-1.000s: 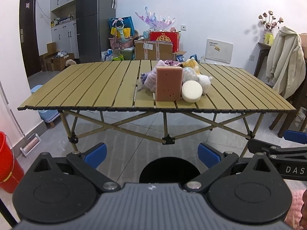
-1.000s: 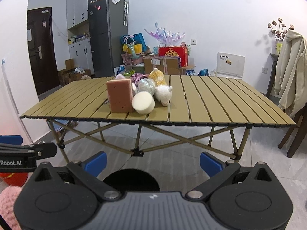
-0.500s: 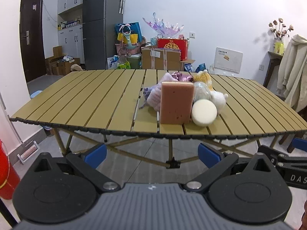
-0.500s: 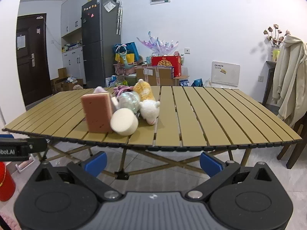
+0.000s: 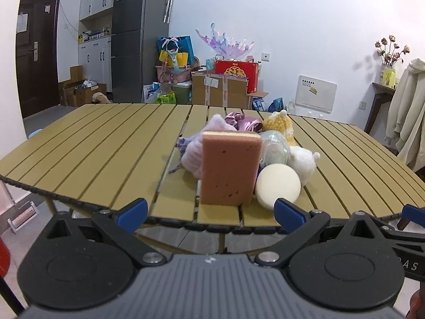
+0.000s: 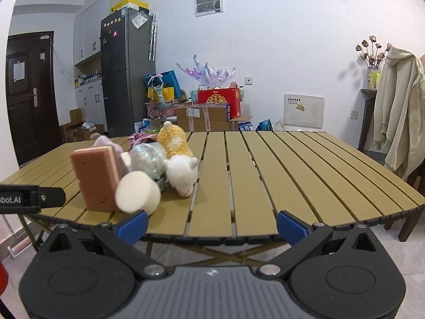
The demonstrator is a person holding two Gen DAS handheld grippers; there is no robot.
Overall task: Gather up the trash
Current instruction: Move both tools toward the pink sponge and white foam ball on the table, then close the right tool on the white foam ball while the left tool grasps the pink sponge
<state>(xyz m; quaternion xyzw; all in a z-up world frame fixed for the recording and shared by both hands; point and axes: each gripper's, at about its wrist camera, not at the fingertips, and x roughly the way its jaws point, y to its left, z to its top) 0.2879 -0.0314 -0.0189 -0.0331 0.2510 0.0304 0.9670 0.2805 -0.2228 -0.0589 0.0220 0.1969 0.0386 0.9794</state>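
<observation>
A pile of items sits near the front edge of the slatted table (image 5: 106, 146): an upright pink sponge (image 5: 228, 167), a round cream sponge (image 5: 278, 183), a clear crumpled plastic ball (image 5: 275, 147), a white and yellow plush (image 5: 302, 159) and lilac cloth (image 5: 196, 146). My left gripper (image 5: 211, 212) is open and empty, just before the table edge, facing the pink sponge. My right gripper (image 6: 212, 223) is open and empty at the table edge, with the pile to its left: pink sponge (image 6: 95, 178), cream sponge (image 6: 136, 195), plush (image 6: 180, 164).
A red bucket (image 5: 3, 257) stands on the floor at far left. A chair with a beige coat (image 6: 398, 111) stands right of the table (image 6: 292, 172). Boxes, bags and a fridge (image 5: 138, 40) line the far wall.
Both grippers have risen and moved forward toward the table's front edge; the pile looks larger and closer. Both stay open.
</observation>
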